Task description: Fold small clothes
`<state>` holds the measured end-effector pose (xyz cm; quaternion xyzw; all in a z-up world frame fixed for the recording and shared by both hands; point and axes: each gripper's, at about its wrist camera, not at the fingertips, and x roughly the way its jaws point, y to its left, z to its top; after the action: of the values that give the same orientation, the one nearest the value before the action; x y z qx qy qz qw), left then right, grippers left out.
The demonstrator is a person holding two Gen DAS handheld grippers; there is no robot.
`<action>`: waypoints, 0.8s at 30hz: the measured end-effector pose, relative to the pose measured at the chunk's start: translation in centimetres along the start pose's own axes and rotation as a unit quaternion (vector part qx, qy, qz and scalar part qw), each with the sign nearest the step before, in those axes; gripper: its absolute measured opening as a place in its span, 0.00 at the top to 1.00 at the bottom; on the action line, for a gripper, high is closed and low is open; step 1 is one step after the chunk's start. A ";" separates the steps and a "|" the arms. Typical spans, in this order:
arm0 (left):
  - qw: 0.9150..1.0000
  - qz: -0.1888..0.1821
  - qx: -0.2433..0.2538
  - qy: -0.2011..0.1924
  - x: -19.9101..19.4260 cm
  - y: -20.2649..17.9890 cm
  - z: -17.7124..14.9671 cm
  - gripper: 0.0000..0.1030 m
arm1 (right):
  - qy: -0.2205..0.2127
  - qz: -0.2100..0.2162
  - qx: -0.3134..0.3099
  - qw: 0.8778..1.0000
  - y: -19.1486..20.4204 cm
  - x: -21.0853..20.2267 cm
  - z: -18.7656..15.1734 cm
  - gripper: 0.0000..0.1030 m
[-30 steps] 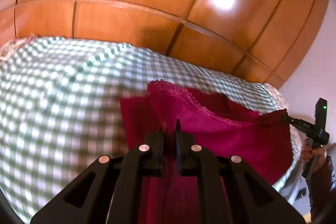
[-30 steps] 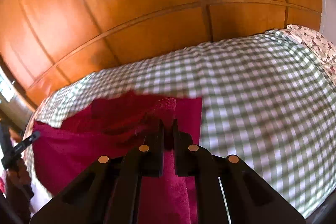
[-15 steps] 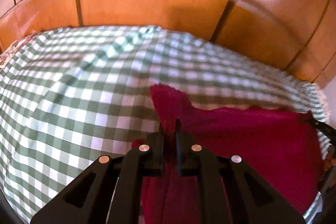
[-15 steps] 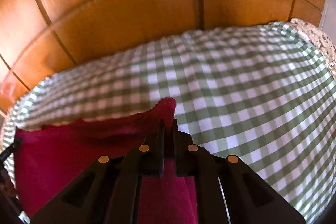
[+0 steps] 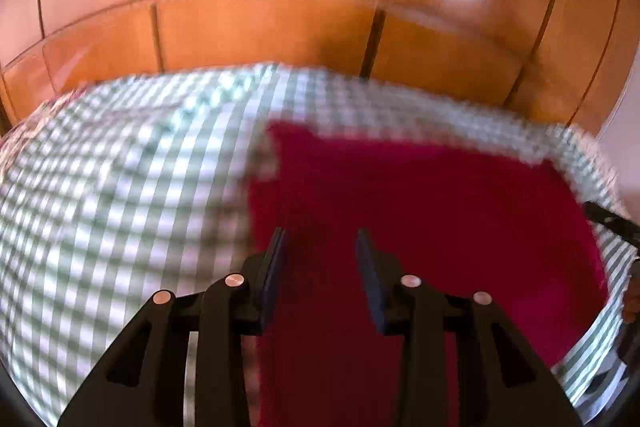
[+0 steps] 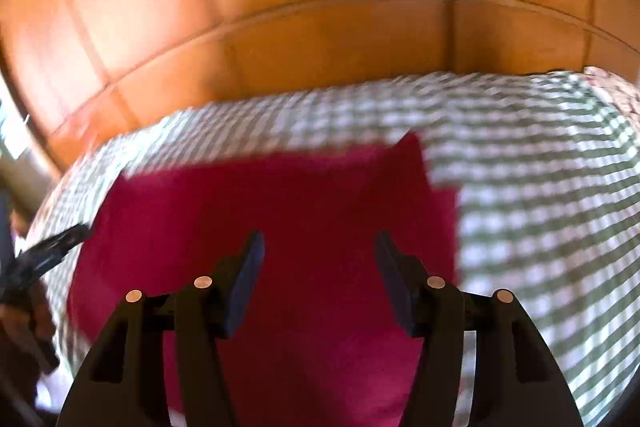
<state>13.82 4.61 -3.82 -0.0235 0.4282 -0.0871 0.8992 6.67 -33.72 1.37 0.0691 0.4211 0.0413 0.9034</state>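
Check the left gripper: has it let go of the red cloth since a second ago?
Yes. The left gripper has just been opening; the red cloth now lies flat on the checked bedcover, its corner no longer pinched.

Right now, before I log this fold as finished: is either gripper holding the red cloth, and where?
Nothing is held. Left gripper and right gripper have just been opening; the red cloth lies loose beneath them.

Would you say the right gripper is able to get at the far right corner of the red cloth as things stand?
Probably yes: the right gripper has just opened its jaws over the red cloth, nothing between them, and that corner lies uncovered ahead on the checked bedcover.
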 end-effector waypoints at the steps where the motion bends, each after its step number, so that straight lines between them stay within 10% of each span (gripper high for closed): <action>1: 1.000 0.007 -0.014 0.012 0.2 0.7 -0.9 0.69 | 0.011 -0.011 -0.013 1.000 0.6 0.5 -1.0 0.45; 6: 0.988 -0.067 -0.139 0.016 -3.0 6.6 -4.2 0.65 | 0.004 -0.024 0.007 1.000 0.1 2.3 -4.3 0.41; 16: 0.982 -0.144 -0.119 0.023 -5.0 7.7 -9.2 0.61 | -0.022 -0.027 0.000 0.999 0.8 2.5 -4.8 0.28; 20: 0.986 -0.134 -0.098 0.034 -3.8 6.6 -9.0 0.82 | -0.021 -0.023 0.000 1.000 0.4 2.5 -4.7 0.28; 24: 0.987 -0.121 -0.093 0.043 -3.2 6.4 -9.7 0.83 | -0.031 -0.009 0.002 0.999 -0.1 2.5 -5.0 0.28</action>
<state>5.17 11.82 -8.29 -0.1552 0.4665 -0.1560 0.8567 4.47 -33.08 -3.75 0.0682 0.3940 0.0307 0.9161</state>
